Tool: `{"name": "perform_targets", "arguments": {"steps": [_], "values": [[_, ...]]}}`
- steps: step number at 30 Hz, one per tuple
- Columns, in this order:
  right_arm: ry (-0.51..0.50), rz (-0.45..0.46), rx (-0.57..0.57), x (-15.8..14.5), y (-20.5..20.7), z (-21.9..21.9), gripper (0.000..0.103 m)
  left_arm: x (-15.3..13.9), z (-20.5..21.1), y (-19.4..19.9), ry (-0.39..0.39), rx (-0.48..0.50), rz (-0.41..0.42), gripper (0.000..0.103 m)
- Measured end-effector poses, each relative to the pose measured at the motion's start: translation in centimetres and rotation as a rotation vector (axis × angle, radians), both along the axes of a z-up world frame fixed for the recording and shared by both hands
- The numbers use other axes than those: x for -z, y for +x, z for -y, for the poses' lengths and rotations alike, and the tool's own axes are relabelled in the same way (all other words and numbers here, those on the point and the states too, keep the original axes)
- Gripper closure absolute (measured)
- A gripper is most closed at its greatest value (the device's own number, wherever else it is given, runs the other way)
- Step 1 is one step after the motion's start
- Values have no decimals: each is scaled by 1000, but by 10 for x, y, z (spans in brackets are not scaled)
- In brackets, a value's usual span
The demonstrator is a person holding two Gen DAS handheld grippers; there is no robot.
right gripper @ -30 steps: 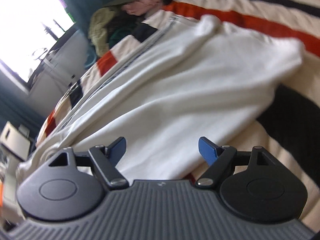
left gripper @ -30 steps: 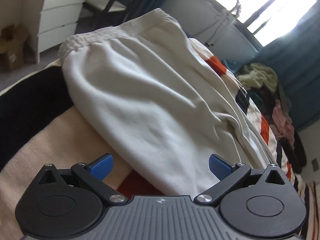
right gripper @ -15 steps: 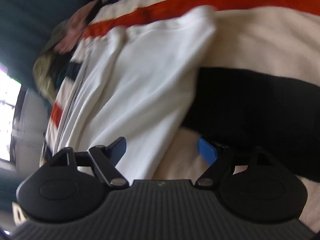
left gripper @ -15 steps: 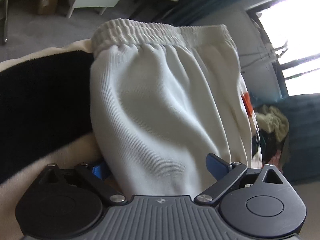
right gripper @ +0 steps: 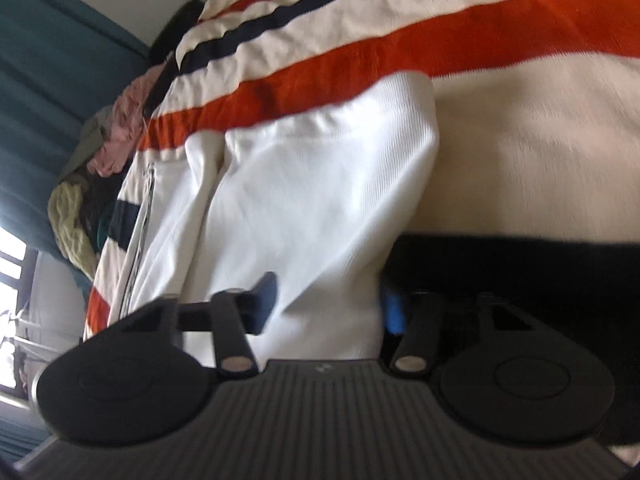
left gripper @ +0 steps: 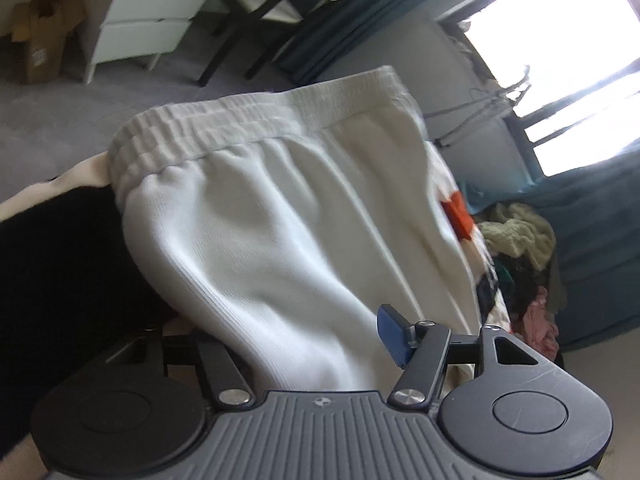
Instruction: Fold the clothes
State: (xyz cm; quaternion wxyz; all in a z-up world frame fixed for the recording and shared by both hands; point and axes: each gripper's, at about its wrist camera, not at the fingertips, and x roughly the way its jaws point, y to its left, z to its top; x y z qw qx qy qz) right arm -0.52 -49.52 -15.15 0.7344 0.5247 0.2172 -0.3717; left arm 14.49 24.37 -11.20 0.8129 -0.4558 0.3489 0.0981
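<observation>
White sweatpants [left gripper: 288,224] lie on a striped bedspread [right gripper: 500,168]. In the left wrist view the elastic waistband is at the top and the cloth runs down between the jaws of my left gripper [left gripper: 296,340]; its left finger is hidden under the cloth, its right blue pad [left gripper: 392,334] stands beside it. In the right wrist view the leg end of the sweatpants [right gripper: 320,200] runs between the jaws of my right gripper [right gripper: 328,304]. Both grippers stand wide, around the cloth, not pinching it.
A pile of mixed clothes [left gripper: 524,248] lies at the far end of the bed; it also shows in the right wrist view [right gripper: 100,184]. White drawers [left gripper: 152,20], a cardboard box [left gripper: 40,36] and a dark-legged table stand on the grey floor. Teal curtains [right gripper: 48,80] hang by a bright window.
Both grippers have slid in over the sweatpants: the left one toward the waistband end, the right one toward the leg end. The cloth now lies between each pair of fingers.
</observation>
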Motion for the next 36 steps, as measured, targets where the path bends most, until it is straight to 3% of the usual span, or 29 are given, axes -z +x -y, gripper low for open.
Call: {"name": "perform_targets", "arguments": {"steps": [6,9,14,16,19,22,26,28,30,33,35,36], "values": [[7,-2,33,4,-9,7,86,21,-16,5,-86,-47,-34,51],[-13,23,27,0,-14,6,94,21,-14,8,-67,-52,-31,56],[-122,71,-1,-19,-18,-1,96,22,-15,7,-51,-53,-15,73],[-155,76,-11,-25,-18,-3,96,23,-19,2,-56,-55,1,84],[-128,48,13,-22,-21,0,96,10,-16,4,-6,-11,60,86],[-52,32,44,-10,-26,6,95,-1,-10,10,65,35,90,86],[36,67,69,2,-30,10,92,6,-11,19,65,44,49,74],[58,69,81,4,-31,10,87,10,-13,23,66,44,43,68],[57,62,92,6,-30,12,65,14,-14,28,68,44,36,68],[47,82,68,7,-25,11,65,20,-17,35,70,44,27,75],[25,87,36,5,-21,10,72,21,-18,36,79,46,30,85],[3,85,22,1,-19,9,93,20,-19,34,73,38,32,89]]}}
